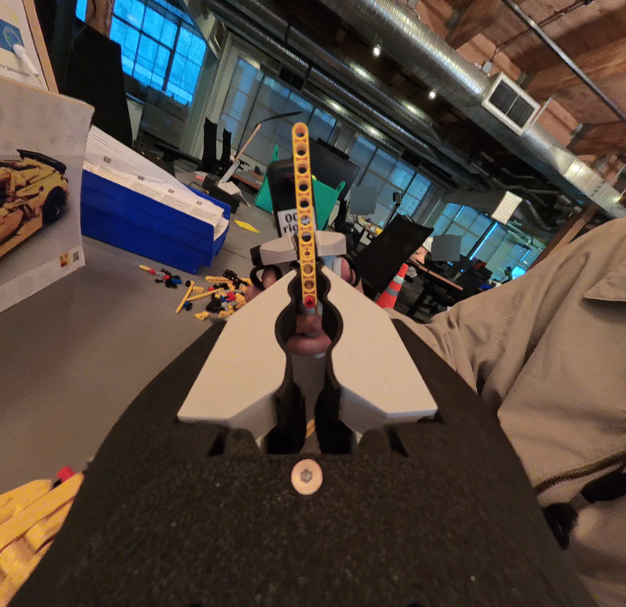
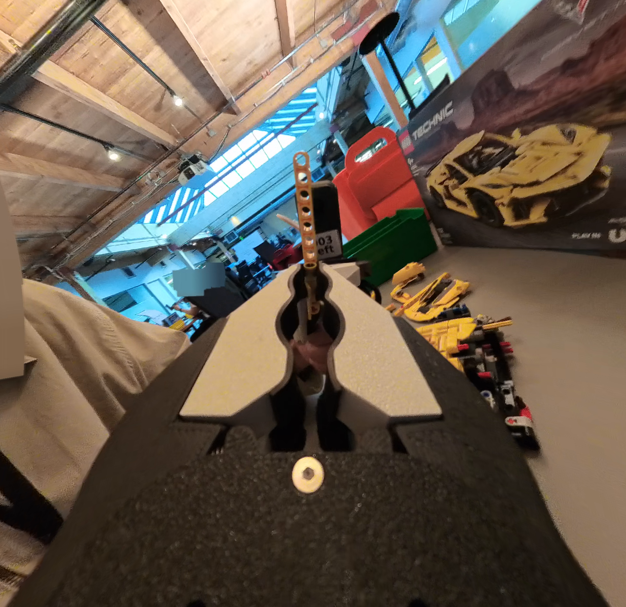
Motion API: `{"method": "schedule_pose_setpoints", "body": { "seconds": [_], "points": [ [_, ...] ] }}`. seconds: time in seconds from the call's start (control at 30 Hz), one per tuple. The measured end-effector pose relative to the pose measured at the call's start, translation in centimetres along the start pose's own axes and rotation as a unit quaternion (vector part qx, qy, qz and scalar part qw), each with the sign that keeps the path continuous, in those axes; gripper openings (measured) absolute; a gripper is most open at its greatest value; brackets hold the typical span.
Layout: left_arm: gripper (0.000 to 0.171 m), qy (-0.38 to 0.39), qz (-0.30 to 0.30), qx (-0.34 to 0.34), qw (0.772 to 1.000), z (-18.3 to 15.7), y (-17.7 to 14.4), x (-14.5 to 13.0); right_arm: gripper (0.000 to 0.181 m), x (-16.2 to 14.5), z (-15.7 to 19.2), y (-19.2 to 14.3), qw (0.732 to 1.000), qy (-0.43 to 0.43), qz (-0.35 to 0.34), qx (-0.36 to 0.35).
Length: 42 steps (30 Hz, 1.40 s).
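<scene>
A long yellow beam with a row of holes [image 1: 302, 191] stands upright in the air between my two grippers, which face each other. My left gripper [image 1: 309, 279] is shut on its lower end, where a red pin [image 1: 309, 302] sits in the last hole. My right gripper shows beyond it in the left wrist view [image 1: 301, 250], its grey fingers closed on the same beam a few holes higher. In the right wrist view, my right gripper [image 2: 310, 269] is shut on the beam [image 2: 305, 211], and the left gripper's black body [image 2: 323, 218] is behind it.
On the grey table [image 1: 101, 353] lie a pile of loose yellow, black and red pieces [image 1: 216, 292], a blue bin [image 1: 149, 225] and a box picturing a yellow car [image 1: 37, 198]. A partly built yellow car [image 2: 474, 353], green bin [image 2: 393, 245] and red container [image 2: 376, 181] are at right. A beige sleeve [image 1: 525, 353] is close. The tips of both grippers are at nearly the same place.
</scene>
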<state>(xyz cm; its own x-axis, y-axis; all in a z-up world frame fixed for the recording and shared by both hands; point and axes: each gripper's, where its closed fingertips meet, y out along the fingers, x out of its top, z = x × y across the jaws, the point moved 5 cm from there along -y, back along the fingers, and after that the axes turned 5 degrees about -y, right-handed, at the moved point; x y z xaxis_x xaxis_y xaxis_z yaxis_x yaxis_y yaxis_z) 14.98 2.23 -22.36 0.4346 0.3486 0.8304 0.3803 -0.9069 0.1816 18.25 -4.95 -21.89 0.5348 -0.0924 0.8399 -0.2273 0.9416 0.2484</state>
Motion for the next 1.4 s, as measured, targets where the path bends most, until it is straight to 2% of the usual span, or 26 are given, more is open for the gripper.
{"method": "schedule_pose_setpoints", "body": {
  "seconds": [0.17,0.23,0.33,0.5,0.73,0.9,1.0,1.1,1.17,1.3,1.4],
  "points": [
    [0.007,-0.004,-0.022,0.001,1.000,0.0,0.2,0.3,0.005,0.6,-0.2,-0.9,0.999,0.020,-0.026,0.008],
    [0.007,-0.002,-0.021,0.001,1.000,0.0,0.1,0.4,0.005,0.5,-0.3,-1.0,0.999,0.025,-0.017,0.014],
    [0.007,0.009,-0.027,0.011,1.000,0.0,0.2,0.5,0.005,0.2,-0.1,-0.7,1.000,0.014,0.002,0.008],
    [0.005,0.055,-0.045,0.040,0.997,0.0,0.4,0.8,0.005,0.6,-0.2,-0.8,1.000,-0.007,-0.016,-0.016],
    [0.004,0.014,-0.060,0.021,0.998,0.6,0.6,0.6,0.005,0.5,-0.7,-1.2,0.999,0.025,-0.019,0.008],
    [0.005,-0.008,-0.066,-0.004,0.998,0.3,0.4,0.8,0.005,0.7,-0.1,-0.8,0.999,-0.020,-0.019,-0.026],
    [0.005,-0.010,-0.071,-0.003,0.997,0.0,0.7,0.8,0.009,0.9,0.0,-1.2,1.000,-0.020,-0.013,-0.012],
    [0.005,-0.037,-0.099,-0.023,0.994,-0.2,0.5,1.2,0.020,0.9,0.0,-1.7,1.000,0.001,-0.009,0.015],
    [0.005,-0.039,-0.101,-0.024,0.994,0.0,0.3,1.3,0.019,0.9,0.3,-1.7,0.999,0.005,-0.009,0.034],
    [0.005,-0.043,-0.098,-0.029,0.994,-0.2,0.5,1.2,0.006,0.2,0.2,-1.0,1.000,-0.004,0.007,0.024],
    [0.005,-0.033,-0.095,-0.028,0.995,-0.3,0.5,1.3,0.006,0.2,0.3,-0.9,0.999,0.011,-0.001,0.038]
  ]
}}
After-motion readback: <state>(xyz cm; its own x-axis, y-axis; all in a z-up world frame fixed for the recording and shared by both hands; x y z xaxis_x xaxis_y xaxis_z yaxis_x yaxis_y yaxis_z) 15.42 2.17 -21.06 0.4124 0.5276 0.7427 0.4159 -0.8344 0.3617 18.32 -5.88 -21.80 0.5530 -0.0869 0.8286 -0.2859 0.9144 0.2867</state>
